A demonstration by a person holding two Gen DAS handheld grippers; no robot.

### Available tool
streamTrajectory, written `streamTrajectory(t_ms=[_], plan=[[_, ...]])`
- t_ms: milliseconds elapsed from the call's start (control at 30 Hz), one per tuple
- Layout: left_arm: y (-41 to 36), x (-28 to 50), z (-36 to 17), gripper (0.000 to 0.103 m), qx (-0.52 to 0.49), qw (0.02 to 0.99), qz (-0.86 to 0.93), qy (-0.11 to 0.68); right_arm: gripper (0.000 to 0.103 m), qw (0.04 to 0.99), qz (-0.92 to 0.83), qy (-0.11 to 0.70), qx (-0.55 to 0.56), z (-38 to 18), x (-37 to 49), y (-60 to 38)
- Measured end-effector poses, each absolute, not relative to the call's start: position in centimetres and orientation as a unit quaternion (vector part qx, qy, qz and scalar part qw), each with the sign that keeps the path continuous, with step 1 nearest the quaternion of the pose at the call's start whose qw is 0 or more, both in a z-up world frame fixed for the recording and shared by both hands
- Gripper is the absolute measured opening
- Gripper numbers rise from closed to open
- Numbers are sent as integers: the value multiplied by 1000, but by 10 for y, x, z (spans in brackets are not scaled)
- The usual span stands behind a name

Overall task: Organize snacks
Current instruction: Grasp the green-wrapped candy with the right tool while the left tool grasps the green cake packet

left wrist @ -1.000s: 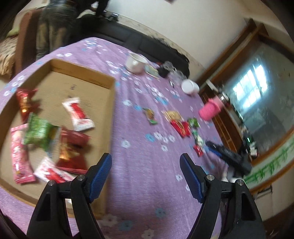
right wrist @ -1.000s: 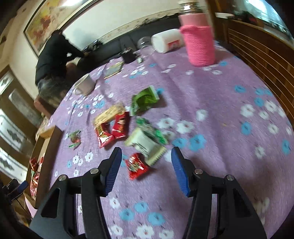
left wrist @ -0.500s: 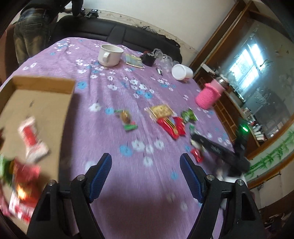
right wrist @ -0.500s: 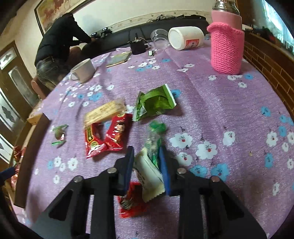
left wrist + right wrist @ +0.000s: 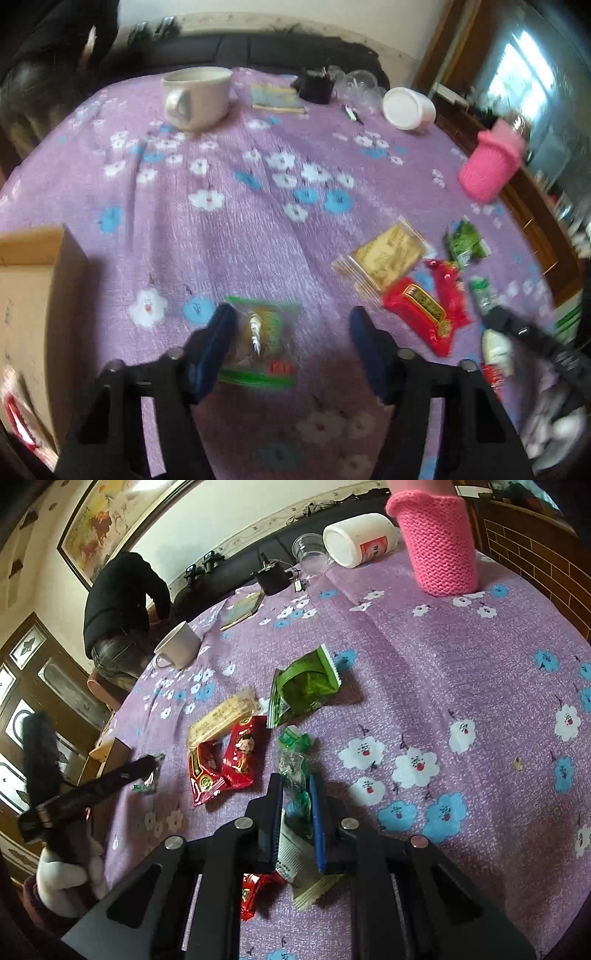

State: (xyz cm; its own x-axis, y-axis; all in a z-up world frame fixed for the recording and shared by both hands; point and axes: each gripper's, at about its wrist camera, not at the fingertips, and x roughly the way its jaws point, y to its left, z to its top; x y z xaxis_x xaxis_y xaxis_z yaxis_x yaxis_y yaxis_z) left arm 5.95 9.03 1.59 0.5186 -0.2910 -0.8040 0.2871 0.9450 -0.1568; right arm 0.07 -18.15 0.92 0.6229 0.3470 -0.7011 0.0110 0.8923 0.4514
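Two grippers work at once: our left gripper [image 5: 288,328], fingers wide, straddles a green-edged clear snack packet [image 5: 264,338] beside the cardboard box [image 5: 35,266]; our right gripper [image 5: 297,812] pinches a green-and-white wrapper [image 5: 295,805]. That thin pinch may slip, we judge. Red packets [image 5: 225,760] crowd nearby.

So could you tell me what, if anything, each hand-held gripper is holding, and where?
The right hand-held gripper pinches the green-and-white snack packet mid-length. The left hand-held gripper is open, straddling a green candy, holding nothing.
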Motion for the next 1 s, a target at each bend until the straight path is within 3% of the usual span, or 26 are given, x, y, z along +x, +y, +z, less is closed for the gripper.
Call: streamTrajectory(t_ms=[33,67,167,267,433,733,767,833,1000], plan=[[87,58,16,49,11,871,-165,462,20,875,96,425,212,9,1,-181],[85,56,17,36,21,870,-168,463,24,874,96,426,213,9,1,-181],[86,52,18,36,25,867,-174,466,43,871,92,426,226,10,1,-188],[89,43,18,36,25,867,-179,465,46,868,95,415,256,11,-2,-201],[97,31,20,36,-2,862,-197,467,46,866,99,426,240,8,0,-197],[111,9,28,36,-54,857,-221,461,46,901,87,409,116,14,5,-156],[113,7,29,36,-58,858,-222,460,44,901,93,410,102,14,5,-150],[118,4,32,36,-68,859,-221,457,23,897,103,422,77,11,7,-140],[141,-9,46,36,-105,863,-223,442,20,904,84,407,98,14,-1,-151]])
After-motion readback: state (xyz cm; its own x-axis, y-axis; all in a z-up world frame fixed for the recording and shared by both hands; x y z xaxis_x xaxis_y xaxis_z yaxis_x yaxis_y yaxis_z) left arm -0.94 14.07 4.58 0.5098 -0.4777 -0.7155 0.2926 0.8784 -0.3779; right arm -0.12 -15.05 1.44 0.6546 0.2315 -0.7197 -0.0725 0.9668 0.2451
